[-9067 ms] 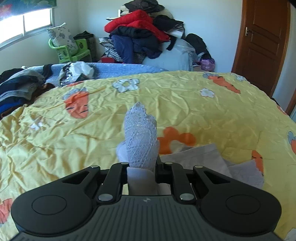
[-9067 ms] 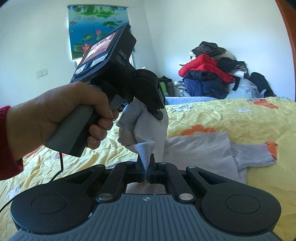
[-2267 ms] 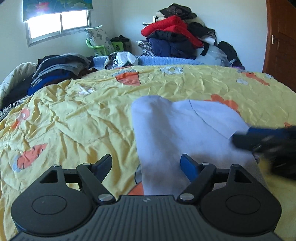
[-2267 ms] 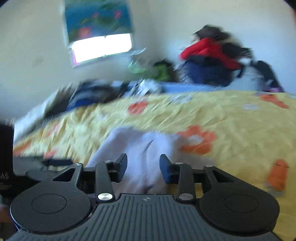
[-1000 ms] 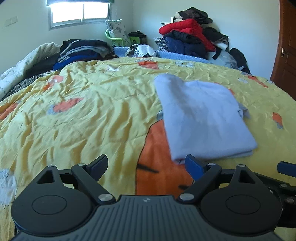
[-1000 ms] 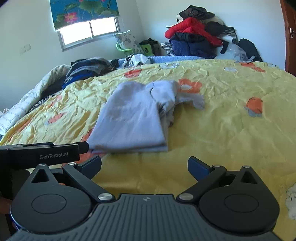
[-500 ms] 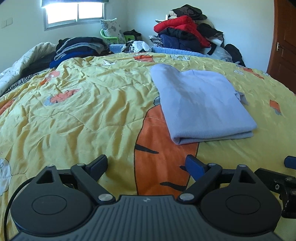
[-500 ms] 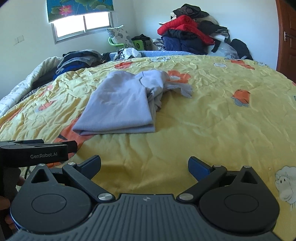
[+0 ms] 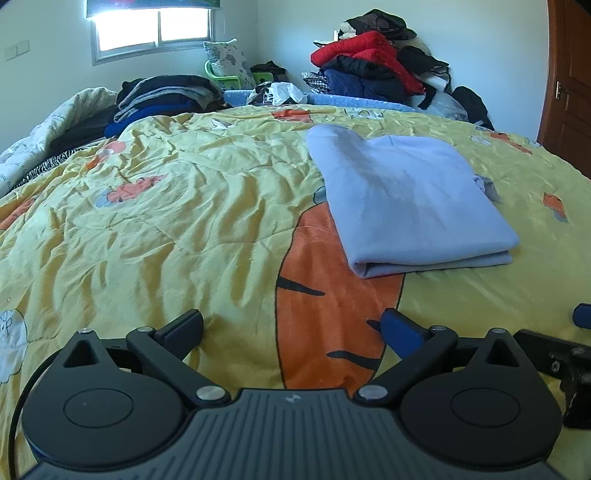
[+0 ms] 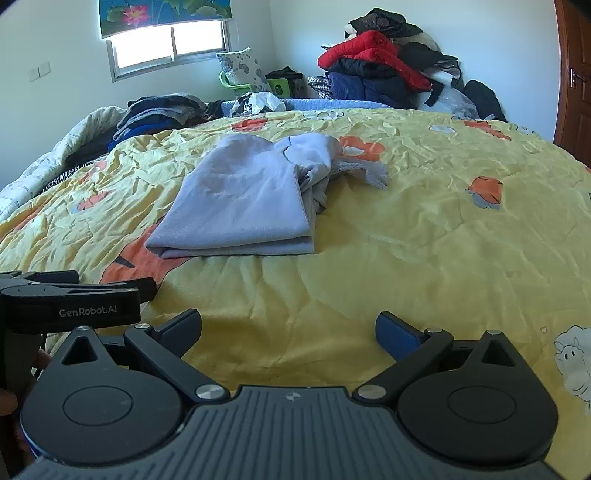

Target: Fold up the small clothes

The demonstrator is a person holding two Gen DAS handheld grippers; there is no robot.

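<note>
Both hand-held grippers, left (image 9: pixel 291 326) and right (image 10: pixel 288 326), gape empty before the seemingly folded grey garment (image 9: pixel 402 199).

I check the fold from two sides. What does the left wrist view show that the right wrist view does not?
Left only: the garment's smooth folded side, and the big carrot print under it.
Right only: the bunched sleeve sticking out, a sheep print, the flower blind.
Both: folded garment on the quilt, both grippers open and off it, clothes pile behind.

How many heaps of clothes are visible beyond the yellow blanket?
2. A tall heap with a red jacket stands against the far wall, right of the window. A lower dark stack lies at the blanket's far left corner. More may be hidden behind them.
</note>
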